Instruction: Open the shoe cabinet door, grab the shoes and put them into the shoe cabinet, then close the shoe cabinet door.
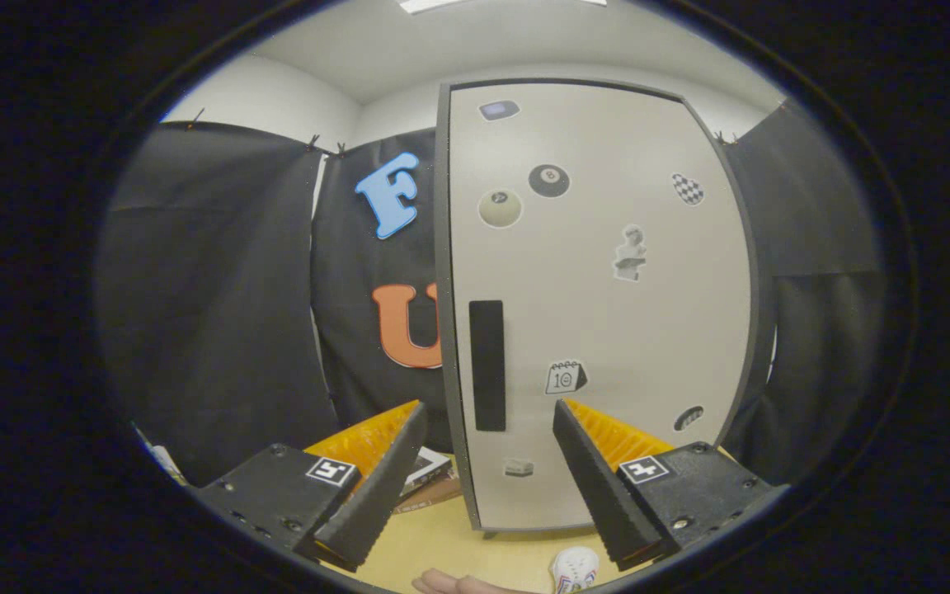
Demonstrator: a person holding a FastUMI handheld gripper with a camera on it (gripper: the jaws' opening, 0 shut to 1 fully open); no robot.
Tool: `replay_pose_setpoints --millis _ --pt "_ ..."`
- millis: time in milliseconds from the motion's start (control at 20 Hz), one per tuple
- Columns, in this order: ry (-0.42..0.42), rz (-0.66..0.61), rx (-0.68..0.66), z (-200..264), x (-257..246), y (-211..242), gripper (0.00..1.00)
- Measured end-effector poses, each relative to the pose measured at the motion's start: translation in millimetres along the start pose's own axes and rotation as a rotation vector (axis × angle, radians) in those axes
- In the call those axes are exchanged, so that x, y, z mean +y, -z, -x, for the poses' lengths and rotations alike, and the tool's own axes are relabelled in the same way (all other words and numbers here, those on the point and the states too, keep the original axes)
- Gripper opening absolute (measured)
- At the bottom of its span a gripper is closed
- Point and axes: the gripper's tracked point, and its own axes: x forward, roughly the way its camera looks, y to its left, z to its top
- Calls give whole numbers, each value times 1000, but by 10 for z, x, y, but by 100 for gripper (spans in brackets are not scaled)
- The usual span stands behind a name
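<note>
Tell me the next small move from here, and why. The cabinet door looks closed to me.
Probably ease the tool forward and up toward the dark handle on the cabinet door. The door looks shut, the handle sits just beyond the open fingers and a little above them, and nothing is gripped yet. The shoe lies on the table below the fingers, so it likely waits until the door is open.

One cabinet (599, 305) stands at twelve o'clock ahead of the gripper (487, 478), whose two fingers are spread apart. Its door (648, 330) carries one handle (487, 365) and eight stickers. One shoe (576, 569) lies at five o'clock.
</note>
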Motion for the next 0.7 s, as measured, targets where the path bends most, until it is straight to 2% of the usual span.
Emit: replay_pose_setpoints --millis 150,250,350,450,500,600,650,700 --pt "41 45 -26 -286 27 -11 100" --pt "107 56 -3 -484 -48 27 99" --pt "141 13 21 -636 -113 62 96" --pt "113 -54 39 -718 -121 48 79" --pt "87 -97 56 -777 -78 77 64" --pt "72 -128 110 -905 -65 184 50" --pt "76 -126 149 -966 -80 267 48" --pt "91 -128 144 -983 -90 257 43"
